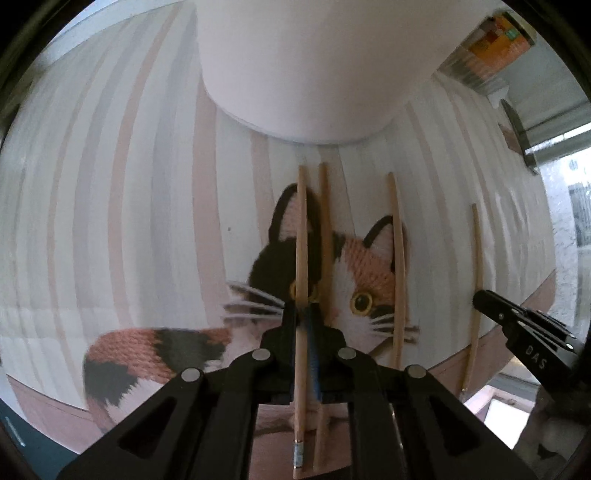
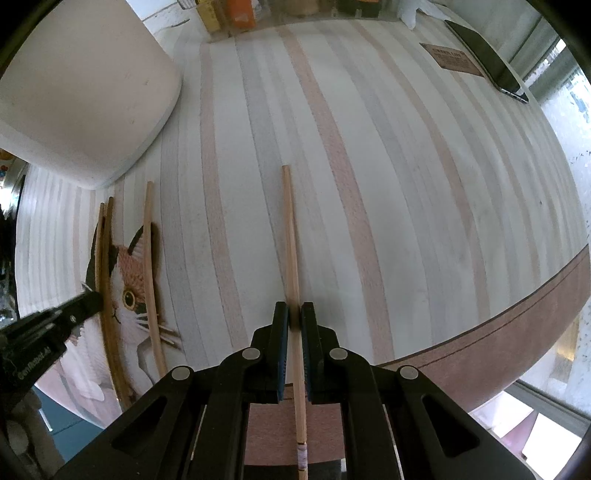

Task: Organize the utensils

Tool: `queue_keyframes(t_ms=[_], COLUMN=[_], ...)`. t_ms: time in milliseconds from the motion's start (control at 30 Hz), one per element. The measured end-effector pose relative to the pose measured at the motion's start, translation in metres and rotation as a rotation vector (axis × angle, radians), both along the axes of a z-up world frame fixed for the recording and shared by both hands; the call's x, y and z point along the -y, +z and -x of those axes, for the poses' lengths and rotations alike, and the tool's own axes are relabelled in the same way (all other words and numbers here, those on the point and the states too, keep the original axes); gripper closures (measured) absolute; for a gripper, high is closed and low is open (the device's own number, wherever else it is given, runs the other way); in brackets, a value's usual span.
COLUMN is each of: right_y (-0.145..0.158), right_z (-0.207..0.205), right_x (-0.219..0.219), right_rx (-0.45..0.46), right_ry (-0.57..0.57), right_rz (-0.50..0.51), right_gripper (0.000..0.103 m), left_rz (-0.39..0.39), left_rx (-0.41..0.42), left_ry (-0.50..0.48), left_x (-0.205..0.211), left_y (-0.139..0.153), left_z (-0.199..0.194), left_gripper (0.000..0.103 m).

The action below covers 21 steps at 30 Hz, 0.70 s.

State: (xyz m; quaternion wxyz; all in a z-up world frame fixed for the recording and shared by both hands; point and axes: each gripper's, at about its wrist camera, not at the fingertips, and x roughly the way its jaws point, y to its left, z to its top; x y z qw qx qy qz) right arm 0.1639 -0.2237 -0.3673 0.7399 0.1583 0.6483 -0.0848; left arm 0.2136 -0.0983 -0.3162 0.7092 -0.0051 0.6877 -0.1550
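My left gripper [image 1: 301,314] points down at a striped placemat with a cat picture [image 1: 369,280] and is shut on a wooden chopstick [image 1: 301,229] that runs toward the white container [image 1: 295,66]. A second chopstick [image 1: 324,221] lies right beside it and a third [image 1: 397,258] crosses the cat's ear. In the right wrist view my right gripper [image 2: 295,314] is shut on another chopstick [image 2: 290,229] out on the stripes. That gripper [image 1: 482,301] shows at the right of the left wrist view. The left gripper [image 2: 94,297] shows beside the cat [image 2: 129,291].
The white container [image 2: 74,92] stands at the mat's far left corner. A dark phone [image 2: 487,59] and a brown label [image 2: 450,61] are at the far right. Orange packaging [image 2: 240,13] sits behind the mat. The mat's brown border [image 2: 480,350] curves along the near right.
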Motion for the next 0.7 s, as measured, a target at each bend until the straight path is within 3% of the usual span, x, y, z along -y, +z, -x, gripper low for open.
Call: queue_keyframes(t_ms=[233,400,700], right_y=[-0.001,-0.001,-0.001], right_z=[0.002,0.002,0.002], right_x=[0.003,0.005,0.006], right_rx=[0.007,0.01,0.008], right_ry=[-0.004,-0.005,-0.001], right_rz=[-0.009,-0.018,-0.015], right_gripper=[0.096,0.096,0.095], left_rz=[0.05,0.115,0.011], left_rx=[-0.033,-0.04,0.01], left_ry=[0.015,0.029,-0.033], left_x=[0.007,-0.03,-0.021], left_y=[-0.008,0.009,0.008], left_z=[0.003,0.01,0.016], left_gripper=[0.096,0.096,0.1])
